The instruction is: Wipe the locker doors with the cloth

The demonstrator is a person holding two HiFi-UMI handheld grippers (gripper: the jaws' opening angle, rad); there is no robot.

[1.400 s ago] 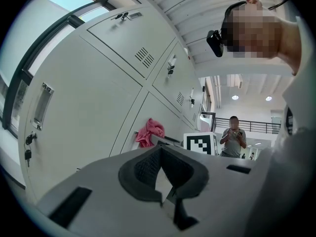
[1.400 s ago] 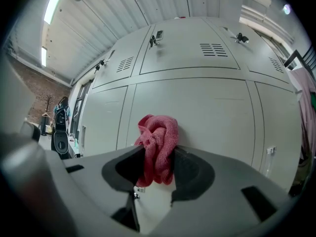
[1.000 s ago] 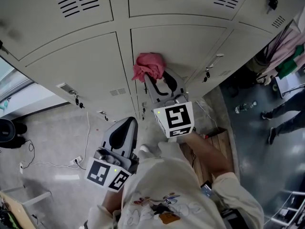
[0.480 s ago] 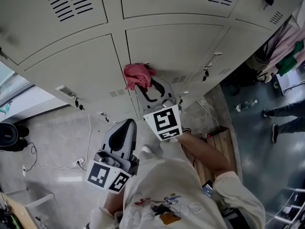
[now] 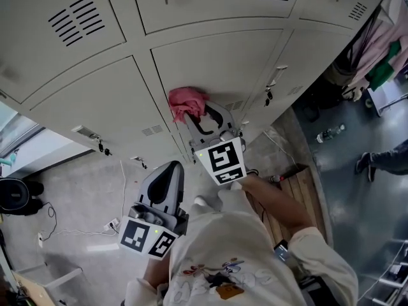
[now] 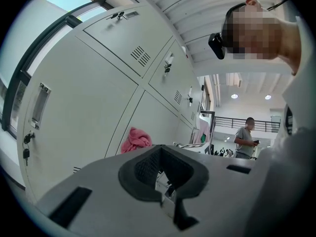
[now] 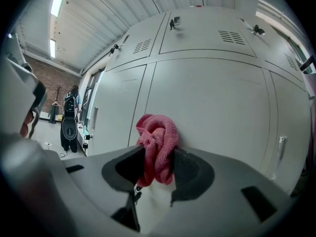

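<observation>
- Two grippers show. The left gripper hangs low in front of the person's chest, jaws together on nothing.
- Behind it, a thin cable trails across the grey floor.
- The pink cloth is bunched against a locker door, clamped between the jaws of the right gripper.
- The cloth's lower end is hidden between those jaws.
- Keys dangle from a lock further right.
- A bottle lies on the dark floor.
- A passer-by's legs are cut off at the edge.

The grey floor carries the lockers. A white cable and a power strip lie near their foot. A slatted wooden board and a bottle lie to the right.
</observation>
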